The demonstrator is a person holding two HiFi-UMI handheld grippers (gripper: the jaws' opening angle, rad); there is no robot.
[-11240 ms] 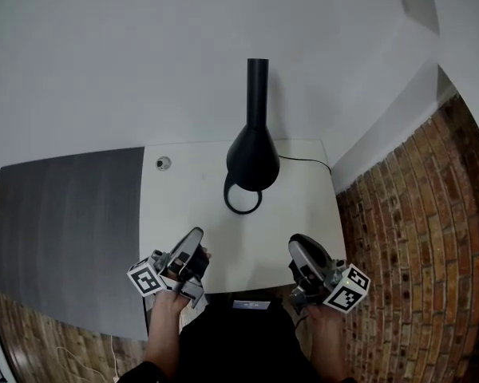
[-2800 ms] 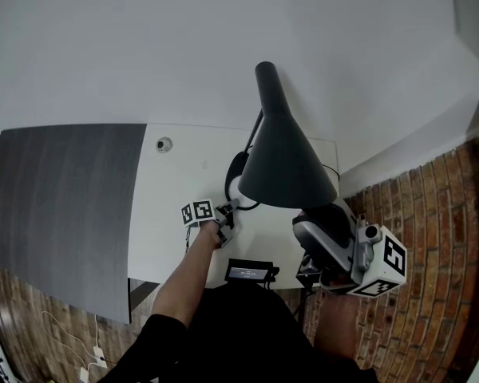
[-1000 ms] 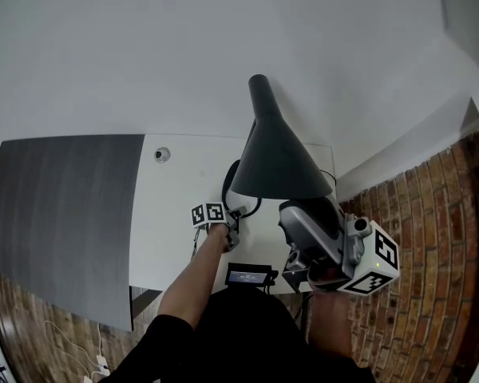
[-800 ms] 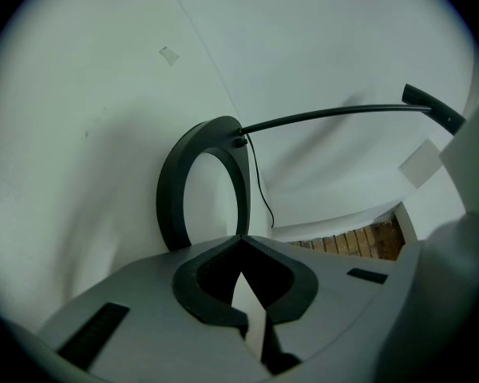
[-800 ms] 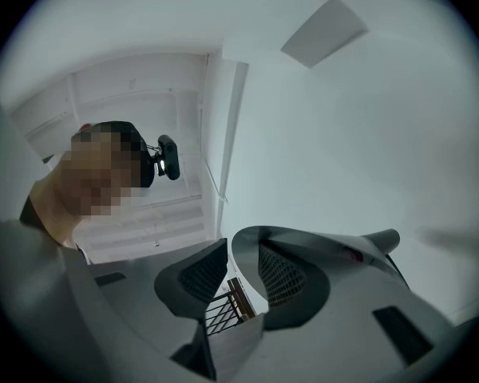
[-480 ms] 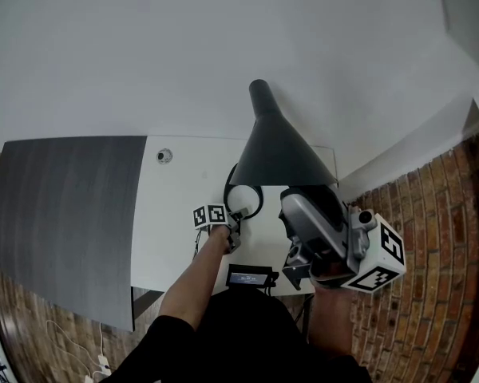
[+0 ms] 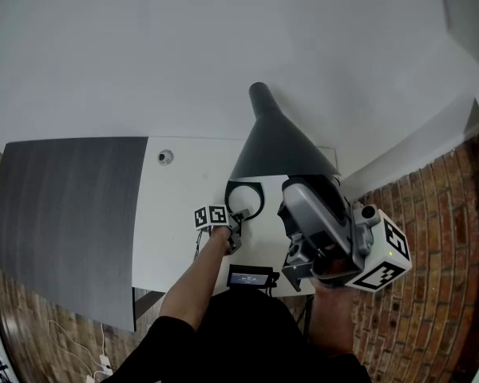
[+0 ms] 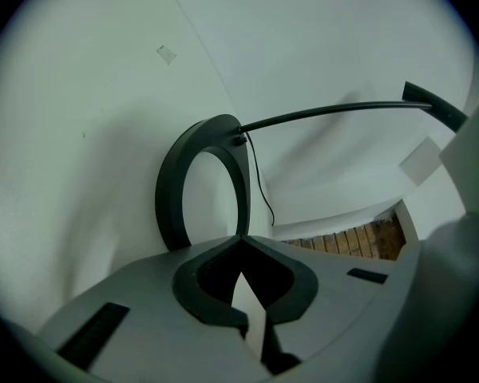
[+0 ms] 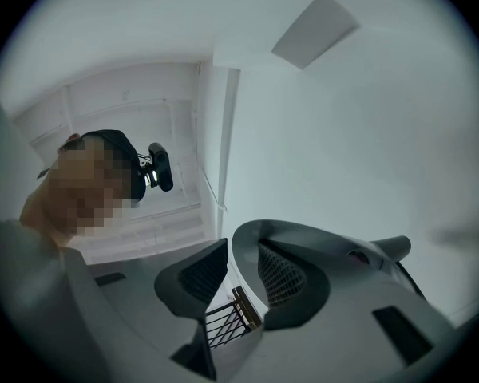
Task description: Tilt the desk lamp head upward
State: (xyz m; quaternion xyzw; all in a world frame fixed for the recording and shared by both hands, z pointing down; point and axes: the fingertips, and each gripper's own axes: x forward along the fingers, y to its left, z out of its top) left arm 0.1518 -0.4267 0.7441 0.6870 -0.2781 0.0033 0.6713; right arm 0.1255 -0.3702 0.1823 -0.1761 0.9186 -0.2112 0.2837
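Note:
The black desk lamp's cone head (image 7: pixel 281 146) rises tilted above the white desk, its narrow end toward the wall. Its ring base (image 7: pixel 228 199) lies flat on the desk. In the left gripper view the ring base (image 8: pixel 169 206) and thin curved stem (image 8: pixel 327 112) fill the middle. My left gripper (image 7: pixel 238 218) is down at the ring's near edge, and its jaws (image 8: pixel 240 242) are shut on that edge. My right gripper (image 7: pixel 303 186) reaches up under the cone. In the right gripper view the shade's rim (image 9: pixel 319 242) passes between its pads, and that gripper (image 9: pixel 241 258) is shut on it.
The white desk (image 7: pixel 184 214) has a round cable grommet (image 7: pixel 166 157) at the back left and a small dark device (image 7: pixel 250 277) at its front edge. A grey panel (image 7: pixel 64 206) adjoins on the left, brick floor (image 7: pixel 431 174) on the right. The lamp cord (image 8: pixel 259 190) trails behind the base.
The lamp head has tipped further up with my right gripper rising under it, and more of the ring base now shows. The left gripper has stayed at the base.

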